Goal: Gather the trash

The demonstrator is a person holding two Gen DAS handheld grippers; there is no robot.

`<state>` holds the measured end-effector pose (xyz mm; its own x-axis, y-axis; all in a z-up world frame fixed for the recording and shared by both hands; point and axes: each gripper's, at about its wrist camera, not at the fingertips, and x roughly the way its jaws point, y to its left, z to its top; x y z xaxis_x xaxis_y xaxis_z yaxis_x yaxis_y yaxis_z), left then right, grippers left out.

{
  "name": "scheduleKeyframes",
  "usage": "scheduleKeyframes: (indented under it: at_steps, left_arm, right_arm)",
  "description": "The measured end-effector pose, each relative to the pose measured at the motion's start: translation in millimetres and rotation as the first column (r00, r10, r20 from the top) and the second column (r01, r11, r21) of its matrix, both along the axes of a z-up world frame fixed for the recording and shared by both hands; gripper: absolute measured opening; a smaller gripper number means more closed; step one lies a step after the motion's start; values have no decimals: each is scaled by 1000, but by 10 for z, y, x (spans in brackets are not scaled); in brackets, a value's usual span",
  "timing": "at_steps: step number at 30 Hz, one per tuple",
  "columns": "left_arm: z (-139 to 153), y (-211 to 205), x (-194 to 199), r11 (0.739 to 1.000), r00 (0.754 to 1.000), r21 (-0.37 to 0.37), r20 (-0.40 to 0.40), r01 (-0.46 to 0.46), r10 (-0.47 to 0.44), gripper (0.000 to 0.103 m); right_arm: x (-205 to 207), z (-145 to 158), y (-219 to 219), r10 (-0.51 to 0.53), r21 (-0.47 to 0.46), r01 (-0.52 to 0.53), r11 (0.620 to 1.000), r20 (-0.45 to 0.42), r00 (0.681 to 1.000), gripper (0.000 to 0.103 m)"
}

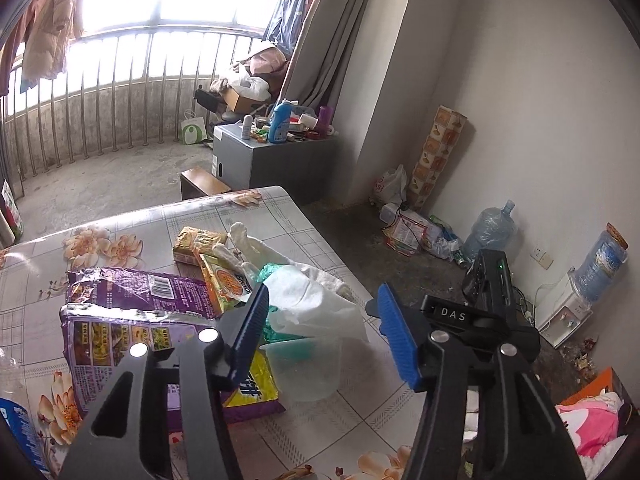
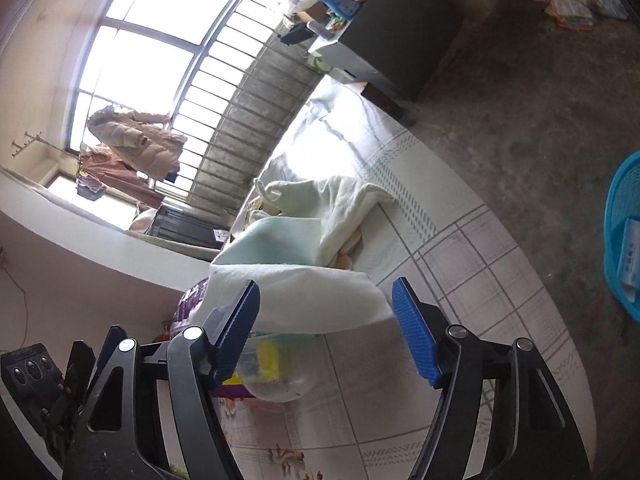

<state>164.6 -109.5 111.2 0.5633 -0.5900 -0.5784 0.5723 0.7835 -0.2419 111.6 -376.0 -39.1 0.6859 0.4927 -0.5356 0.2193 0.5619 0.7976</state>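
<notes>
Left wrist view: the left tool (image 1: 324, 320) is hovering spread around a tissue (image 1: 316, 300) on the counter (image 1: 360, 412). Right tool (image 2: 324, 320) is also gaping, gripping nothing.

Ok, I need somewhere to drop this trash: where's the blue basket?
The blue basket shows only at the right wrist view's right edge, on the bare floor beyond the table.

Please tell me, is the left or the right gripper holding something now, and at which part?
Nothing is held. The left gripper and the right gripper are both open; the white tissue lies between the pads, not pinched.
</notes>
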Motion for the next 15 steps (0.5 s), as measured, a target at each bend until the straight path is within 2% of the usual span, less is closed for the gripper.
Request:
scheduleKeyframes:
  at_steps: [2,3,5,8,15]
  left_arm:
    - [-79,-46,87,1000,999,4,-33,-2,2,45]
    - [-110,-61,123,1000,999,10,-46,-4,4,41]
    - [-169,-75,159,1000,998,11,-65,-2,3,37]
    - [-220,-36,147,1000,997,6,-76,-6,6,35]
    - [-274,127,23,1000,997,-12,-72,-13,12,33]
  right_arm:
    - [37,-38,24,25,34,-24,999,-11,1000,42]
    - [43,-41,37,40,47,-39,998,-11,999,36]
    - [31,-8,69,65,64,-65,996,0,998,10]
    - [-40,101,85,85,65,-87,994,35,996,2]
    - [-165,350,78,101,45,-108,993,127,987,0]
